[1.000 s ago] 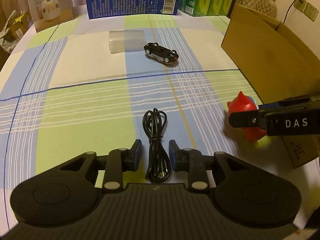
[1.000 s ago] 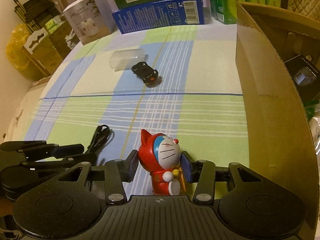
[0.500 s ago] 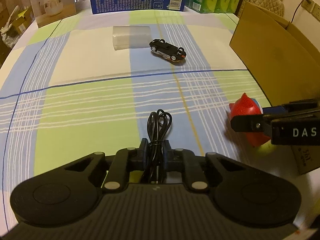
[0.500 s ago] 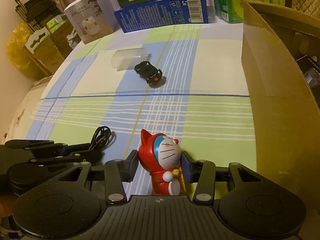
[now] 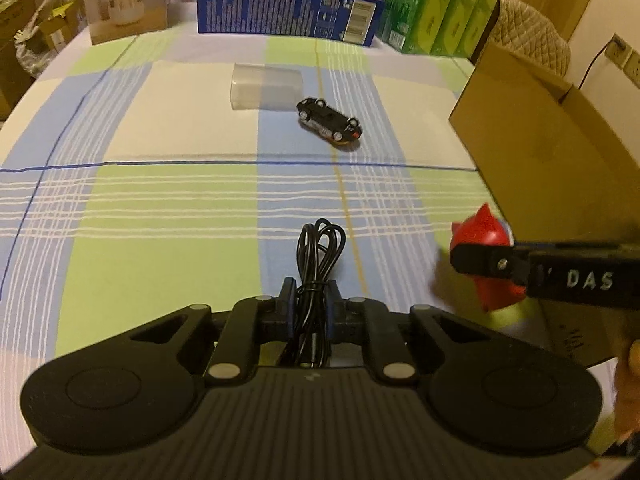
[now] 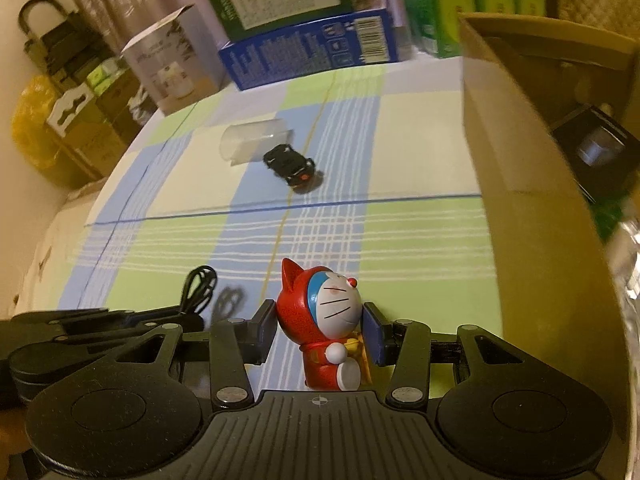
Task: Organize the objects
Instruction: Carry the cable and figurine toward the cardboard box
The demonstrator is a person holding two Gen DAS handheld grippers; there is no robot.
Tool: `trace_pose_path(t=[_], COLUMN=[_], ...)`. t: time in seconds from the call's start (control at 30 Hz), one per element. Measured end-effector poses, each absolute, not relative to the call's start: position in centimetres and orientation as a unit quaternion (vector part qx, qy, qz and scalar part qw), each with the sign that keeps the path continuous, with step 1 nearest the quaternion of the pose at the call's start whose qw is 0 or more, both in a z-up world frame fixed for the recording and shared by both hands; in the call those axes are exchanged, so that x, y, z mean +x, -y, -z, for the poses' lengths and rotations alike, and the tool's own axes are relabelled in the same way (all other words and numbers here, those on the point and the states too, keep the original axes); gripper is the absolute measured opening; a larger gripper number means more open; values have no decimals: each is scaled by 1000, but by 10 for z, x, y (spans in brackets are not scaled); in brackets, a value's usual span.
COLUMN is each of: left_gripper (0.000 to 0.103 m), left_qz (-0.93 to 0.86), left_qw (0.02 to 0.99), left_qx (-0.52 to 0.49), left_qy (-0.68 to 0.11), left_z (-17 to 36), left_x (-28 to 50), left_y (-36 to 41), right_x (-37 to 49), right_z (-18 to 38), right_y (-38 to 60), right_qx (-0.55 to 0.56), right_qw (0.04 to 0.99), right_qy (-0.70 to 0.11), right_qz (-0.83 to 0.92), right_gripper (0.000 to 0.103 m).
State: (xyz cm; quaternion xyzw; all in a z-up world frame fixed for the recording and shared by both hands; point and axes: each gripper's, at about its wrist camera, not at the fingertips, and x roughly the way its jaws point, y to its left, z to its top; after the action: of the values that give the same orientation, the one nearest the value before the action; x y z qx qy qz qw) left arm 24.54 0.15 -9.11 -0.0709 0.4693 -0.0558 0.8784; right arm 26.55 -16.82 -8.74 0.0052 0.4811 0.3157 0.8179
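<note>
My left gripper (image 5: 310, 304) is shut on a bundled black cable (image 5: 320, 248), whose loop sticks out ahead of the fingers above the checked cloth. My right gripper (image 6: 322, 330) is shut on a red cat-hooded figurine (image 6: 326, 320), held upright and tilted slightly, beside the open cardboard box (image 6: 520, 168). In the left wrist view the figurine (image 5: 486, 236) and the right gripper's arm sit at the right, next to the box (image 5: 532, 132). A black toy car (image 5: 330, 124) lies upside down farther back, near a clear plastic cylinder (image 5: 266, 86) on its side.
Boxes line the far edge: a blue carton (image 5: 288, 12), green packs (image 5: 432, 4) and a white appliance box (image 5: 124, 0). The cardboard box holds a dark item (image 6: 596, 148). A person's hand (image 5: 628, 392) shows at the right edge.
My left gripper closed on the cable and lifted it off the cloth. My right gripper rose with the figurine and swung towards the cardboard box.
</note>
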Motion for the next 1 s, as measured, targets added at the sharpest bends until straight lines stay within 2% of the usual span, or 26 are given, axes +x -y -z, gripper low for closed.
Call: trace_pose_path(t=[0.53, 1.0], left_gripper=[11, 10], left_qz=[65, 96], left_qw=[895, 905], left_qx=[-105, -86], left_qy=[-430, -406], left_z=[18, -23], left_x=[160, 101], left_y=[39, 88], right_x=[181, 140], right_z=[11, -25], right_y=[230, 299], right_qx=[29, 32], right_qw=[841, 867], right_qy=[-436, -408], right_qz=[-319, -285], right_gripper=[42, 42])
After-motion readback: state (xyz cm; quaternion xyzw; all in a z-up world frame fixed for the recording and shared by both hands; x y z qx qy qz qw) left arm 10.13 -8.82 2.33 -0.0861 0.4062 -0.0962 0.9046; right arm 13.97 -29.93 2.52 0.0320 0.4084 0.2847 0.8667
